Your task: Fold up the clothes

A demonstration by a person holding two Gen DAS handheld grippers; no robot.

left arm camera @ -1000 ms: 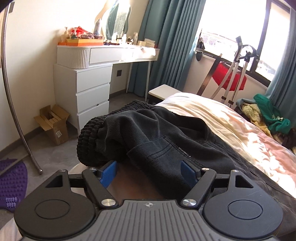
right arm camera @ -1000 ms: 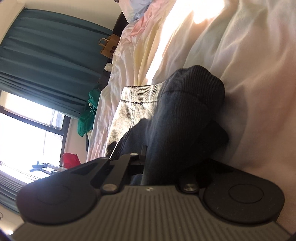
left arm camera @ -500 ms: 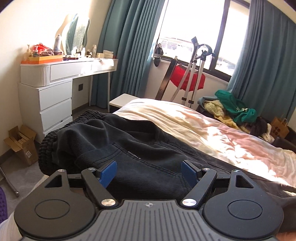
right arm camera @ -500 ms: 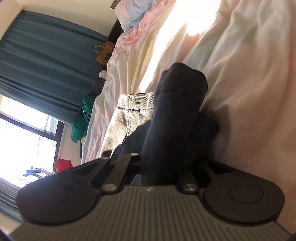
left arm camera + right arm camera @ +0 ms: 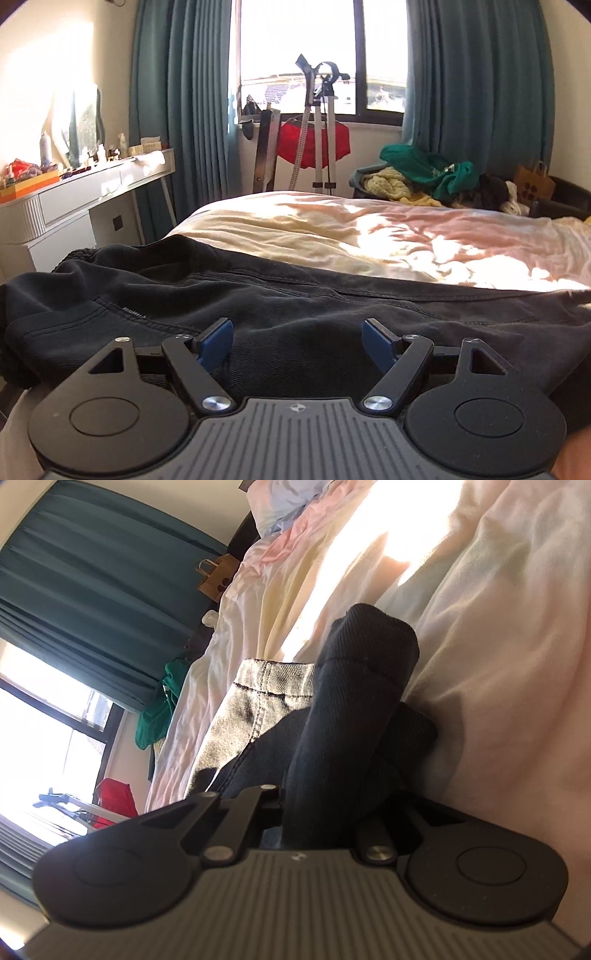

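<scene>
Dark denim trousers lie stretched across the near edge of the bed, elastic waistband at the left. My left gripper is open, its blue pads low over the cloth, holding nothing. In the right wrist view my right gripper is shut on a bunched fold of the trousers' leg end, which stands up between the jaws; the fingertips are hidden by the cloth. A sunlit hem of the trousers lies flat beside it on the sheet.
A white dressing table with clutter stands left of the bed. A clothes steamer stand with a red garment is by the window. A pile of green and yellow clothes and a paper bag lie beyond the bed.
My left gripper has swung right, from facing the dressing table to facing the window, staying open over the trousers. My right gripper keeps its hold and has shifted slightly along the bed.
</scene>
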